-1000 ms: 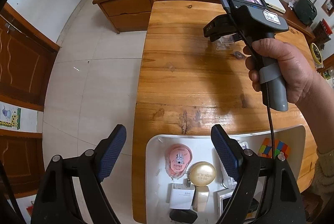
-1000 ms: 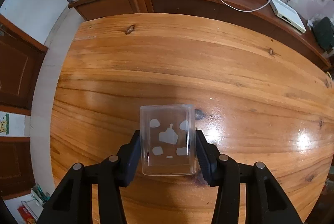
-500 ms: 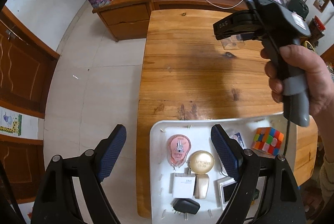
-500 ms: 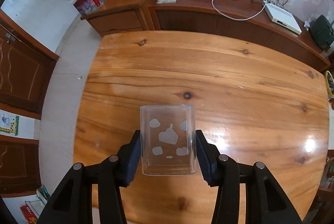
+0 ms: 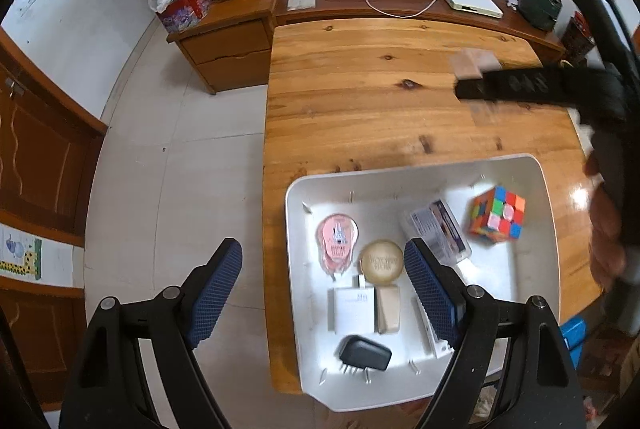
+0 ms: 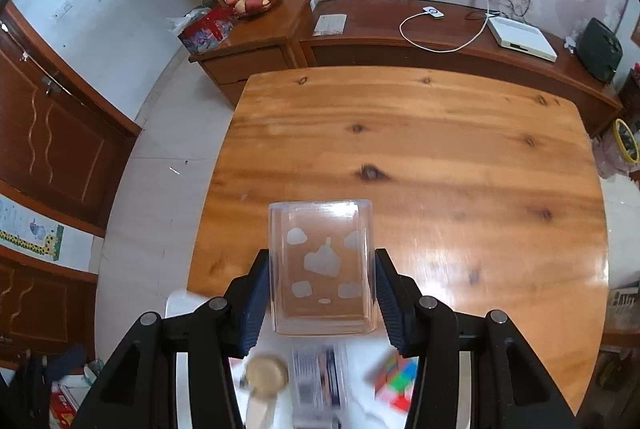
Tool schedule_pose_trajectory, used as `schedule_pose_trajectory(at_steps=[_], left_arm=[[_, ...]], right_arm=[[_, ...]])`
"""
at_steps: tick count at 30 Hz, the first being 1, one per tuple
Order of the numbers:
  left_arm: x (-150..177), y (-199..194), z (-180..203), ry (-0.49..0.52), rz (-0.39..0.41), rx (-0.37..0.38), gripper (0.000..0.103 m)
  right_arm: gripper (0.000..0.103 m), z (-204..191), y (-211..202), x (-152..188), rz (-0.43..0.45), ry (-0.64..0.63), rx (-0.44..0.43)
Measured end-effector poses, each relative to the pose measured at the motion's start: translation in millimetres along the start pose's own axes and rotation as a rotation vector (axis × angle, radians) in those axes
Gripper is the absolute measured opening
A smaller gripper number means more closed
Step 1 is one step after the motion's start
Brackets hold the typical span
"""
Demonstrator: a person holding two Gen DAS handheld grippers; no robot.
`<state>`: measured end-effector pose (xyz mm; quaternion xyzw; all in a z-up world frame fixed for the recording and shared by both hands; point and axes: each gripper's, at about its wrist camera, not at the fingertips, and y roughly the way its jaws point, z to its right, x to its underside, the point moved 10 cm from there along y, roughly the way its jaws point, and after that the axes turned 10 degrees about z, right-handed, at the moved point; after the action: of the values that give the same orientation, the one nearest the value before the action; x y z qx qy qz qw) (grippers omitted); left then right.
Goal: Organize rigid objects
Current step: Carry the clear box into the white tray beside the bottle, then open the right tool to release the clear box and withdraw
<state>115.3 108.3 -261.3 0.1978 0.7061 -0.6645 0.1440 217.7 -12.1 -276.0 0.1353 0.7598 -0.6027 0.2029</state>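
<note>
1. The clear plastic box [image 6: 322, 267], printed with pale cloud shapes, sits at lower centre of the right wrist view, clamped between the pads of the right hand-held gripper [image 6: 322, 285] and carried in the air over the near edge of the desk [image 6: 440, 157].
2. Below it, at the bottom of that frame, lies the white tray [image 5: 536, 213], already holding a colour cube [image 5: 496, 220], a round gold tin [image 5: 381, 261], a pink pouch [image 5: 337, 241], a white charger [image 5: 352, 310], a black plug [image 5: 363, 352] and a printed card pack [image 5: 438, 229].
3. I judge the sorting well along: the desk beyond the tray looks bare, and the box seems the last piece still to be set down.
4. The left hand-held gripper [image 5: 322, 293] hovers at lower centre of its view, jaws wide apart and holding nothing, over the tray's left rim.
5. The right tool shows blurred at that view's right edge.
</note>
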Motion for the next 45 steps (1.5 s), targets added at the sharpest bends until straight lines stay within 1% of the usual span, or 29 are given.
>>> schedule_pose_trajectory(at_steps=[4, 7, 10, 16, 22, 26, 31, 32, 33, 34, 36, 42, 45], left_arm=[[13.2, -7.3, 4.0, 0.022, 0.015, 0.013, 0.085], [22.7, -10.2, 7.7, 0.024, 0.025, 0.032, 0.085], [30.7, -10.0, 11.4, 0.031, 0.033, 0.046, 0.085], [44.8, -7.7, 21.7, 0.035, 0.030, 0.078, 0.085], [53.3, -11.5, 36.3, 0.060, 0.031, 0.114, 0.085], [55.5, -13.1, 44.1, 0.072, 0.029, 0.119, 0.085], [56.9, -13.9, 52.9, 0.060, 0.011, 0.120, 0.085], [56.9, -15.1, 55.4, 0.056, 0.008, 0.121, 0.085], [56.6, -16.3, 57.2, 0.054, 0.009, 0.119, 0.085], [56.4, -16.8, 58.2, 0.053, 0.010, 0.115, 0.085], [55.7, -18.9, 59.8, 0.049, 0.009, 0.098, 0.085], [53.1, -30.5, 61.9, 0.037, 0.023, 0.063, 0.085], [52.0, -37.4, 63.5, 0.027, 0.030, 0.062, 0.085]], right_arm=[[0.050, 3.2, -25.8, 39.0, -0.004, 0.006, -0.002], [0.050, 7.5, -35.2, 61.9, -0.007, 0.016, 0.015], [0.050, 13.7, -42.0, 93.4, -0.026, 0.048, 0.023], [0.050, 26.0, -46.7, 144.8, -0.051, 0.059, 0.086], [0.050, 37.9, -42.5, 180.3, -0.090, 0.089, 0.111], [0.050, 43.5, -37.8, 195.6, -0.120, 0.095, 0.111], [0.051, 47.9, -36.0, 207.1, -0.150, 0.085, 0.096], [0.051, 48.3, -36.5, 208.8, -0.157, 0.081, 0.089], [0.055, 48.2, -37.5, 208.9, -0.161, 0.080, 0.081], [0.059, 47.7, -39.8, 209.6, -0.161, 0.079, 0.069], [0.063, 48.1, -43.4, 208.2, -0.154, 0.074, 0.060], [0.063, 48.4, -67.6, 204.3, -0.129, 0.063, 0.032], [0.063, 47.4, -81.2, 198.1, -0.105, 0.077, 0.024]])
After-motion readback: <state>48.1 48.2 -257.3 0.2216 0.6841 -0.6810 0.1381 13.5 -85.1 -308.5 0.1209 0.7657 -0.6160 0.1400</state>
